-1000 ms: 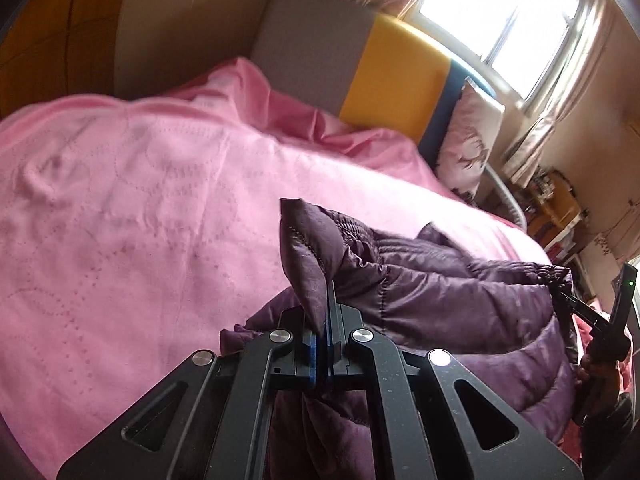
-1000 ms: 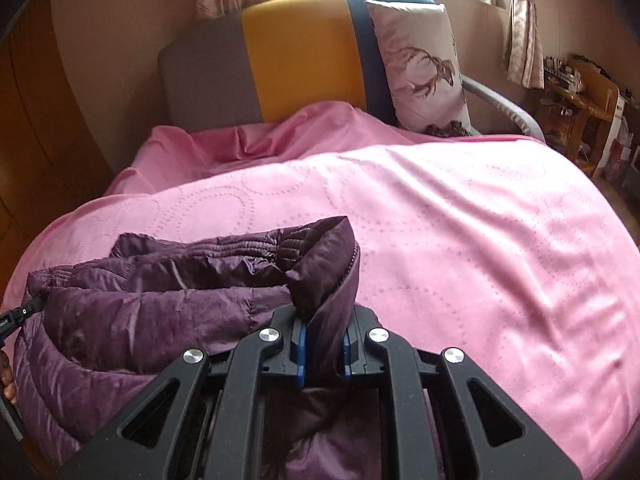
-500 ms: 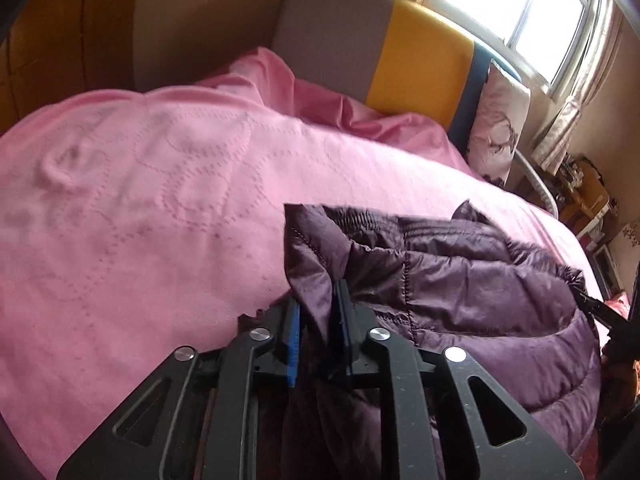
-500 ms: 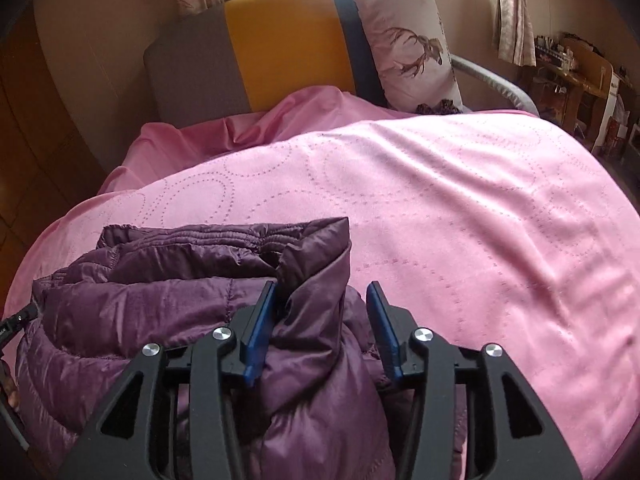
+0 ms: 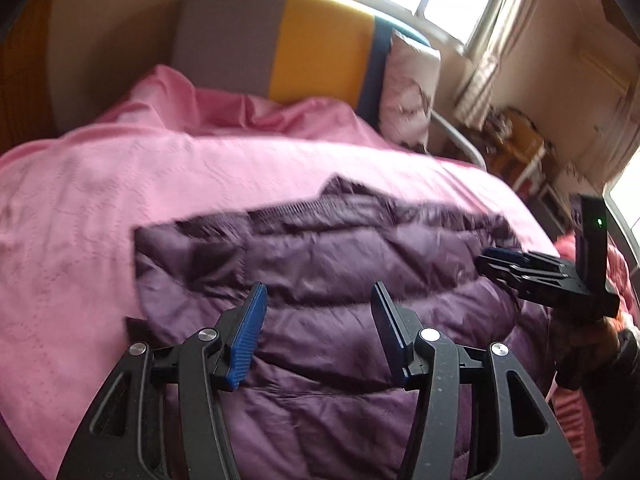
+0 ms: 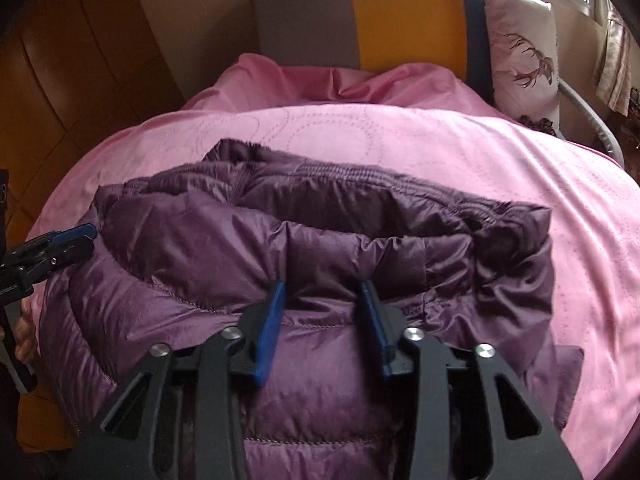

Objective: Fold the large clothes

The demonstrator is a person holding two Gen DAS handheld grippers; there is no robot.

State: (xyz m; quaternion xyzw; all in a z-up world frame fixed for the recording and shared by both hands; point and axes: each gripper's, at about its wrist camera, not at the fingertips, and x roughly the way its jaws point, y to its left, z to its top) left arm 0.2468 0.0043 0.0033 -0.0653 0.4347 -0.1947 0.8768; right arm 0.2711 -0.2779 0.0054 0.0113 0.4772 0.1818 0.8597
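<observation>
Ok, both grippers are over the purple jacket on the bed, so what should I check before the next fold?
1. Left gripper clear of the jacket: ok. Its jaws have just been opening and stand apart, with fabric below them and nothing pinched.
2. Right gripper clear: ok. Its jaws have just been closing but a gap remains, with the jacket between them and not visibly pressed.
3. Jacket resting on the pink bedspread: ok, it is doubled over.
4. Far edge tidy: not ok, it is rumpled and a corner pokes out.
5. Bare bedspread beyond the jacket: ok.
</observation>
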